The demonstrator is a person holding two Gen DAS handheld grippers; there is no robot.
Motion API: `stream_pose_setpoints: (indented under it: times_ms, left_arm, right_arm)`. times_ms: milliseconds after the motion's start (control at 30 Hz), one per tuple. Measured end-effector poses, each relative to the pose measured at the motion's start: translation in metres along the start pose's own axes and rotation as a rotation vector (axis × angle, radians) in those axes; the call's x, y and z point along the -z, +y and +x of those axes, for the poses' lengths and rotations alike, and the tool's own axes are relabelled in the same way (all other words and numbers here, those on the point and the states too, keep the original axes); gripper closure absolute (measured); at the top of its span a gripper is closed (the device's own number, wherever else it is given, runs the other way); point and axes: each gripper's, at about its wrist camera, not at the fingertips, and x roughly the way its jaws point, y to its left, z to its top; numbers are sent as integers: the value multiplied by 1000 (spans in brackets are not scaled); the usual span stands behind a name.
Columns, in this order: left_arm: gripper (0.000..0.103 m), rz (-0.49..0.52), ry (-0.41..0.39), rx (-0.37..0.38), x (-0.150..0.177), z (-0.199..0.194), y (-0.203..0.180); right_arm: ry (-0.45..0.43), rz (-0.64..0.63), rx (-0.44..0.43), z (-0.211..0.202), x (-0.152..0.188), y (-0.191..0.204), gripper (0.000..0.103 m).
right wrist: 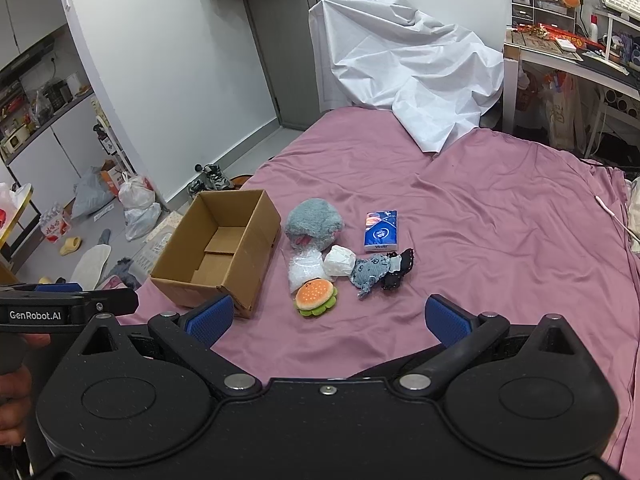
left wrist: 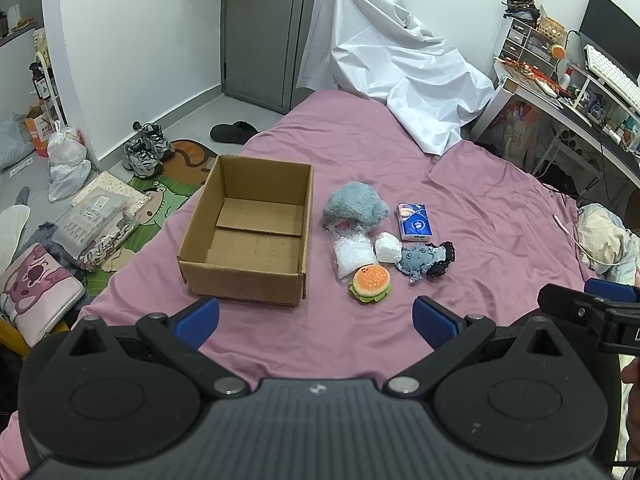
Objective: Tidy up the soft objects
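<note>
An open, empty cardboard box (left wrist: 248, 236) (right wrist: 218, 252) sits on the pink bed sheet (left wrist: 480, 220). To its right lies a cluster of soft items: a fluffy grey-blue plush (left wrist: 354, 204) (right wrist: 314, 220), a clear plastic bag (left wrist: 354, 256) (right wrist: 306, 270), a white wad (left wrist: 388, 247) (right wrist: 339, 261), a burger plush (left wrist: 371, 282) (right wrist: 316, 296), a blue-and-black fabric doll (left wrist: 426, 258) (right wrist: 380, 270) and a blue tissue pack (left wrist: 415, 221) (right wrist: 381, 231). My left gripper (left wrist: 316, 322) is open, near the box's front corner. My right gripper (right wrist: 330, 318) is open, just short of the burger.
A white crumpled sheet (left wrist: 392, 72) covers something at the bed's far end. A cluttered desk (left wrist: 580, 92) stands at the right. Shoes (left wrist: 146, 150), bags and packages lie on the floor to the left of the bed. A white cable (left wrist: 572, 236) lies near the right edge.
</note>
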Motion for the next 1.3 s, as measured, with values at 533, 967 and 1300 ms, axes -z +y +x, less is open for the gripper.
stream_pose_setpoints:
  times_ms: [533,967,1300]
  left_arm:
    - [1,18,-5,-10,-1,12,-11]
    - [1,7,13,-1,-12,49,-28]
    - [3,-22,39,2,-18,82,-36]
  right_arm:
    - [-21,70,-10,8,0,-17,0]
    - [-58,158,-9,33,-7,-54,4]
    - [-17,262,-51,67,-12,-85,24]
